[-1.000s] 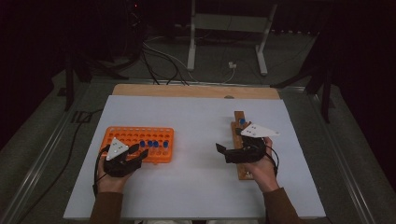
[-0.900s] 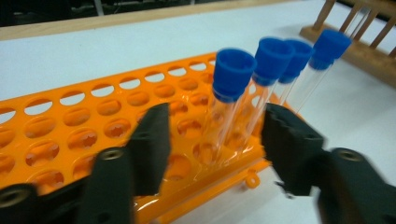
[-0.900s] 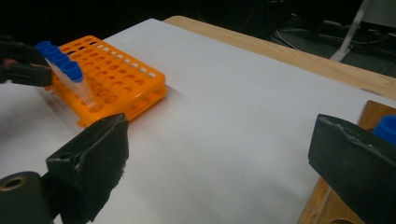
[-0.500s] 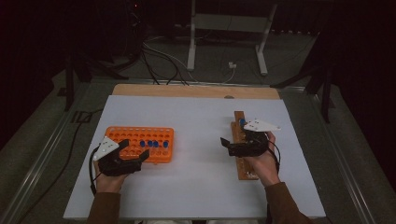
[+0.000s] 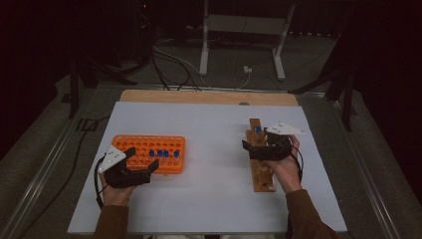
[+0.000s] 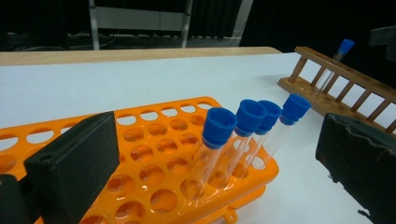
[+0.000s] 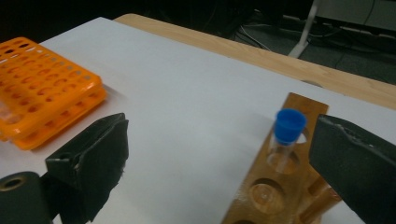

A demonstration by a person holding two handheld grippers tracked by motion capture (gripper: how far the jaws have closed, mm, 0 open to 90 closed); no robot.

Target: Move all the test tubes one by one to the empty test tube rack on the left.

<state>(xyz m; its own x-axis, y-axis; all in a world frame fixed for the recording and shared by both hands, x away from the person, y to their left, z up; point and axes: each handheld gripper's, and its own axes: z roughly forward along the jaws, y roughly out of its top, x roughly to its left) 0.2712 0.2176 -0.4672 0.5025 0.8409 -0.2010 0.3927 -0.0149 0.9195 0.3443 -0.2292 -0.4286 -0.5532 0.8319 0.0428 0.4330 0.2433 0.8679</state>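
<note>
Two handheld grippers were at work over a white table (image 5: pixel 209 199), one in each hand, forearms entering from the near edge.

Left gripper (image 5: pixel 142 162): held low at the near left corner of the orange rack (image 5: pixel 149 152), hand (image 5: pixel 117 191) wrapped behind it, jaws pointing toward the rack. Its jaws had just been opening and stood wide apart, gripping nothing; in the left gripper view the four blue-capped tubes (image 6: pixel 247 135) stood in the rack between and beyond the two black pads, untouched.

Orange rack: flat on the table's left half. The four tubes stood side by side in one row near its right end, leaning slightly.

Right gripper (image 5: pixel 256 147): held over the wooden rack (image 5: pixel 261 172), hand (image 5: pixel 283 167) cupped beneath and behind it, jaws directed leftward across the rack. Jaws spread wide, empty.

Wooden rack: lying lengthwise on the table's right half, well apart from the orange one. A single capped tube (image 7: pixel 287 137) stood upright in a hole near its far end, between the right gripper's jaws but touching neither.
</note>
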